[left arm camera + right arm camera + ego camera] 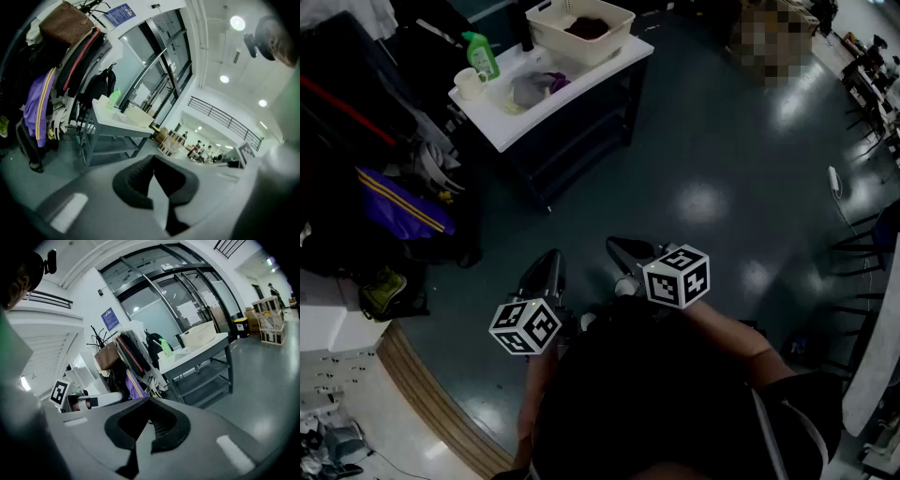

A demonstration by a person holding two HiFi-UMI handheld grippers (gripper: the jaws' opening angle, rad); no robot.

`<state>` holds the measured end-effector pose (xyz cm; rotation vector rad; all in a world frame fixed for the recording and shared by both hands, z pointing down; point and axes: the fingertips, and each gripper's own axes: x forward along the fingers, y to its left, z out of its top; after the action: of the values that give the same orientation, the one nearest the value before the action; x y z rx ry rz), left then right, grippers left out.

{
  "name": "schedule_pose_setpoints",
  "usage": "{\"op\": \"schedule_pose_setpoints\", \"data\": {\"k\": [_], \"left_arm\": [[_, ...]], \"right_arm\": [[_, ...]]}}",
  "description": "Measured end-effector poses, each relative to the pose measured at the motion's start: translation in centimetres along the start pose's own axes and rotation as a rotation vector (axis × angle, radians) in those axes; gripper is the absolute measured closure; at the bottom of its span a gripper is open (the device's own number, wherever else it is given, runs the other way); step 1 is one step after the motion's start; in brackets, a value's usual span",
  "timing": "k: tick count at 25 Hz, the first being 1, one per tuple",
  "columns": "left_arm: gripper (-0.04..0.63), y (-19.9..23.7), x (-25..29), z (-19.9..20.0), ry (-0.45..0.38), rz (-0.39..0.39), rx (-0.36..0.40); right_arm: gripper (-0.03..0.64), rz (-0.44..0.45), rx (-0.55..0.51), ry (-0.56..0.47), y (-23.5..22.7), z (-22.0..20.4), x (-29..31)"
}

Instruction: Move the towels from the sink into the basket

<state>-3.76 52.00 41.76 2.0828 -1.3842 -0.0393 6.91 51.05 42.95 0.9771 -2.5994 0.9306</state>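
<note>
A white table [517,120] stands far ahead across the dark floor. Its sink holds a grey towel [529,90] and a purple one [558,82]. A cream basket [581,26] at the table's far end has a dark brown towel [589,28] inside. My left gripper [551,261] and right gripper [616,247] hover side by side close to my body, well short of the table, both shut and empty. The basket [138,116] is small in the left gripper view beyond the shut left gripper [154,180]. The right gripper [149,420] faces the basket [199,339] too.
A green bottle [481,54] and a white cup [470,82] sit beside the sink. A rack of coats and bags with a purple garment [401,208] crowds the left of the table. Chairs [862,253] line the right; a wood-edged step [431,394] runs at lower left.
</note>
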Motion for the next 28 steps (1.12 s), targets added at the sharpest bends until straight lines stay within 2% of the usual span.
{"op": "schedule_pose_setpoints", "data": {"k": [8,22,28], "left_arm": [[0.589,0.0,0.3,-0.3,0.010,0.004,0.000],[0.589,0.7,3.3,1.1,-0.001,0.023,-0.010],[0.589,0.0,6.1,2.2,-0.002,0.026,0.038]], "right_arm": [[0.620,0.008,0.046,-0.009,-0.4,0.1,0.2],[0.620,0.035,0.040,0.022,-2.7,2.0,2.2],[0.620,0.052,0.032,0.025,-4.9,3.9,3.1]]}}
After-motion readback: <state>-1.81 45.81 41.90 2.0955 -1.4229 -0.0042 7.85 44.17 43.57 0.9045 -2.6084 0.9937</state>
